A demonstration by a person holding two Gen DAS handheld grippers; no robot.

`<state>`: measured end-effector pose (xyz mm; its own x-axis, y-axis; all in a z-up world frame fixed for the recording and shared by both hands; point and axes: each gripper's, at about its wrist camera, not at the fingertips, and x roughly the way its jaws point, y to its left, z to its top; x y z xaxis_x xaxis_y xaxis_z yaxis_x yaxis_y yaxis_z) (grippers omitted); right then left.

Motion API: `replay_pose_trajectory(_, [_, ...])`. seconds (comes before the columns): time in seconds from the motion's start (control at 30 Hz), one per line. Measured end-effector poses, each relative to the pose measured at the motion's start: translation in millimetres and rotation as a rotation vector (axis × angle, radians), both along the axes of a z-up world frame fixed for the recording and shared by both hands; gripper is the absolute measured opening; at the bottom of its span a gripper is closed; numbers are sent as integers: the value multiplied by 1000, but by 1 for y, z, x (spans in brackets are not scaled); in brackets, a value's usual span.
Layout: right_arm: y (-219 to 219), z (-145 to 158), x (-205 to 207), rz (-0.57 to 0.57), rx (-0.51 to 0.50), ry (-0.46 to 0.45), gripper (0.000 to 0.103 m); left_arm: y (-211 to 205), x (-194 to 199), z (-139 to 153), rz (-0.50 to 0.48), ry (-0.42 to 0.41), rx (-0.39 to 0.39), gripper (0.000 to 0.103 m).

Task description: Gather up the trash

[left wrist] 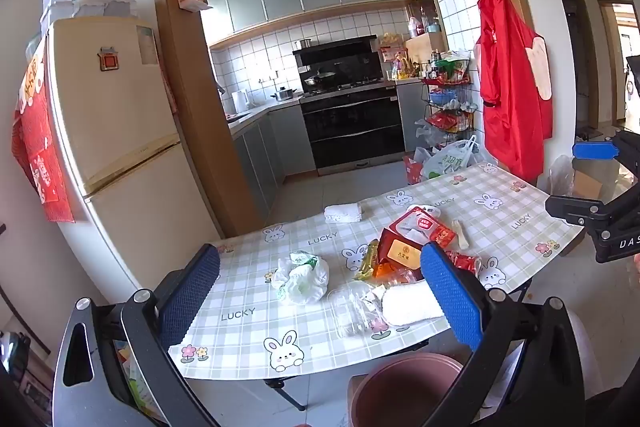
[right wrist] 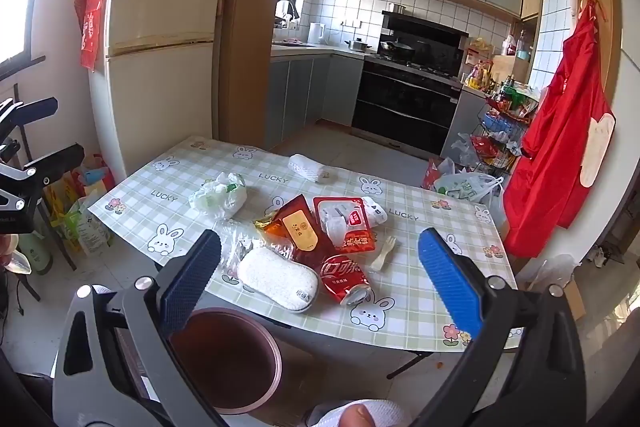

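"LUCKY" lettering repeated across the checked surface (right wrist: 420,259); red Coca-Cola can (right wrist: 344,277) lay there; both tongs (left wrist: 320,291) (right wrist: 320,279) gaped wide, empty.

One can (right wrist: 347,275), one fork (right wrist: 385,253) — two towels (right wrist: 277,279) (right wrist: 306,167), one bin (right wrist: 224,359).

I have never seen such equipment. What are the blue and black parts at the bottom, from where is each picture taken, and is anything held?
A person holds a two-finger claw in each hand, each with its own camera. One picture looks along the left claw, the other along the right claw. Both are open and hold nothing. On the table lie trash: a crumpled plastic bag, red wrappers, a crushed red can, a white sponge and a plastic fork. A brown bin stands below the table's near edge.
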<state>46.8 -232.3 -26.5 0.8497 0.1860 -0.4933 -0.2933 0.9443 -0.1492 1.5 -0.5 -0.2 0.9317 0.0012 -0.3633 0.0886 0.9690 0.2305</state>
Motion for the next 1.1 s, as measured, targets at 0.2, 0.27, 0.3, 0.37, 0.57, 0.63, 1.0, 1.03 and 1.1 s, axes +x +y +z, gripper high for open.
replay_pose_trajectory(0.2, [1, 2, 1, -14, 0, -4, 97, -3, -3, 3, -2, -8, -1, 98])
replay_pose_trajectory(0.27, [2, 2, 2, -12, 0, -3, 97, -2, -3, 5, -3, -10, 0, 98])
replay_pose_trajectory(0.3, [2, 2, 2, -11, -1, -2, 97, -2, -3, 5, -3, -12, 0, 98])
replay_pose_trajectory(0.37, [-3, 3, 1, -22, 8, -5, 97, -2, -3, 5, -3, -14, 0, 98])
replay_pose_trajectory(0.57, [-2, 4, 0, -23, 6, -9, 97, -3, -4, 7, -2, -16, 1, 98])
replay_pose_trajectory(0.63, [-2, 4, 0, -23, 6, -9, 97, -2, -4, 5, -7, -17, -1, 98])
replay_pose_trajectory(1.0, [-5, 7, -3, -38, 0, -16, 97, 0, -9, 13, -19, -22, 3, 98])
replay_pose_trajectory(1.03, [-5, 7, -3, -37, 0, -16, 97, 0, -10, 14, -20, -22, 3, 98])
replay_pose_trajectory(1.1, [-5, 6, -3, -38, 0, -16, 97, 1, -10, 16, -21, -23, 3, 98])
